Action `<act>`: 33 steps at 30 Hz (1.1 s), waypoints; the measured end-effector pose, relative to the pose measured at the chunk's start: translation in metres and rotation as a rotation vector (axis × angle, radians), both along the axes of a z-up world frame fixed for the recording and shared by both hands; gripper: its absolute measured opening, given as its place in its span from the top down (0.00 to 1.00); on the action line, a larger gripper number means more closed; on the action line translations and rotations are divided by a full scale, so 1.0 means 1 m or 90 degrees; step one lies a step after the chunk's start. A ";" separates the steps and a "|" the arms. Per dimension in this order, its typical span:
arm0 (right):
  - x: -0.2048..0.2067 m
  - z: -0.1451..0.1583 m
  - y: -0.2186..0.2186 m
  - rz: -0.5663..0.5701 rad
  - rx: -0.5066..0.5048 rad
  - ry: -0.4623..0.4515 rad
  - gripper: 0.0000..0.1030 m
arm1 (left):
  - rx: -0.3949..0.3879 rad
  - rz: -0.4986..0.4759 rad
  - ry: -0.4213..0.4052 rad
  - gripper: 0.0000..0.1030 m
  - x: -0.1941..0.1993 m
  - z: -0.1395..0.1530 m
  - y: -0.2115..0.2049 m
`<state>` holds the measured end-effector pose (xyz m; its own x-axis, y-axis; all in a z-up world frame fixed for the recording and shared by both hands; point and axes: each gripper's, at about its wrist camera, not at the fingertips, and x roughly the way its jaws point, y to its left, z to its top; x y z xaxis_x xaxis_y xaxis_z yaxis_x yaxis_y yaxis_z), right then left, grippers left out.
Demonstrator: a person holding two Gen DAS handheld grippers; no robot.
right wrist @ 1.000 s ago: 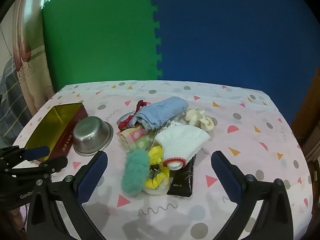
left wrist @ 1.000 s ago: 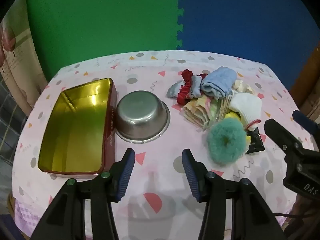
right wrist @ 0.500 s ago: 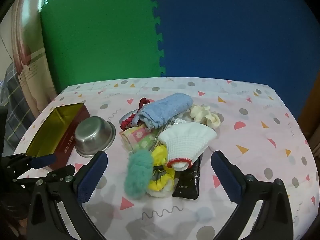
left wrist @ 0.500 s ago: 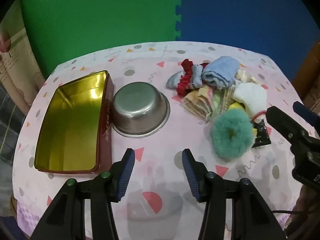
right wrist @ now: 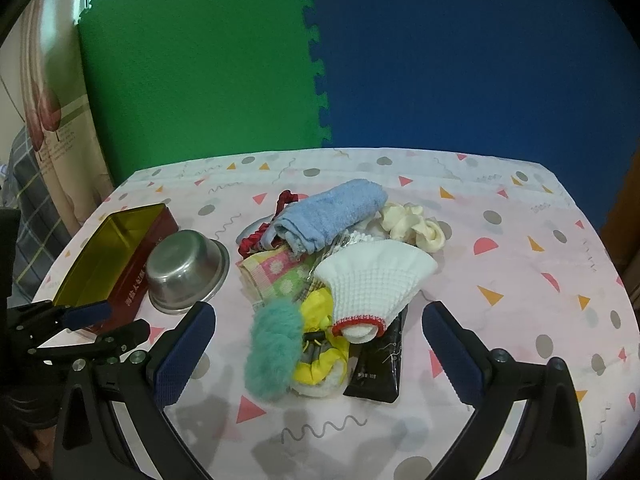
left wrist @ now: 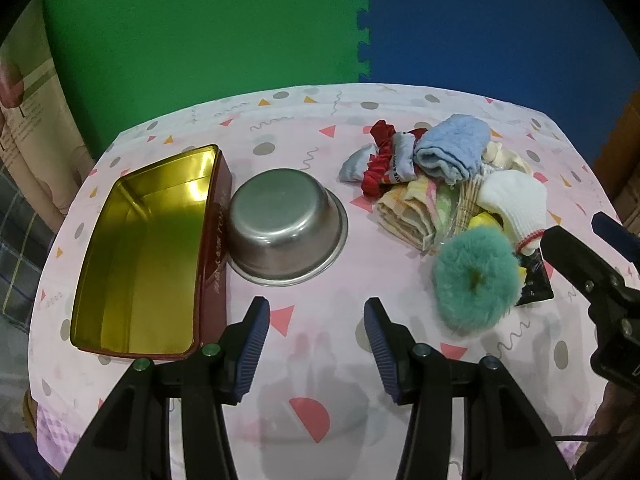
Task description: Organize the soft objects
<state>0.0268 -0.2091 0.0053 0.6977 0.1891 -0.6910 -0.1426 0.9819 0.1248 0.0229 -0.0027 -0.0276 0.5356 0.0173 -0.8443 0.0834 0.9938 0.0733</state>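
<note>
A heap of soft things lies on the patterned tablecloth: a blue towel (right wrist: 332,212), a white knitted glove (right wrist: 372,280), a fluffy teal scrunchie (right wrist: 274,350), a yellow cloth (right wrist: 318,340), a red scrunchie (left wrist: 378,162), a cream scrunchie (right wrist: 412,226) and a folded pastel cloth (right wrist: 280,276). My right gripper (right wrist: 316,344) stands open, hanging just in front of the heap with the teal scrunchie and yellow cloth in line between its jaws. My left gripper (left wrist: 316,332) is open with nothing in it, over bare cloth in front of the steel bowl (left wrist: 282,226).
An open red tin with a gold inside (left wrist: 144,252) sits at the left, touching the steel bowl (right wrist: 186,270). A black packet (right wrist: 378,364) lies under the glove. Green and blue foam mats stand behind the table. The tablecloth's edges (left wrist: 100,152) curve off nearby.
The left gripper has drifted forward and down, so the tin, bowl and heap sit lower and larger in its view. The right gripper has barely shifted. Nothing was picked up.
</note>
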 end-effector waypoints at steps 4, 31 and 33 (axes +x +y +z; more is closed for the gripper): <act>0.003 -0.003 -0.001 0.000 0.004 0.006 0.00 | 0.001 0.000 0.005 0.51 0.001 -0.004 0.000; 0.005 -0.008 0.006 0.013 0.002 0.020 0.01 | -0.002 0.002 0.022 0.51 0.003 -0.014 0.003; 0.005 -0.008 0.006 0.013 0.002 0.020 0.01 | -0.001 0.002 0.023 0.51 0.002 -0.014 0.004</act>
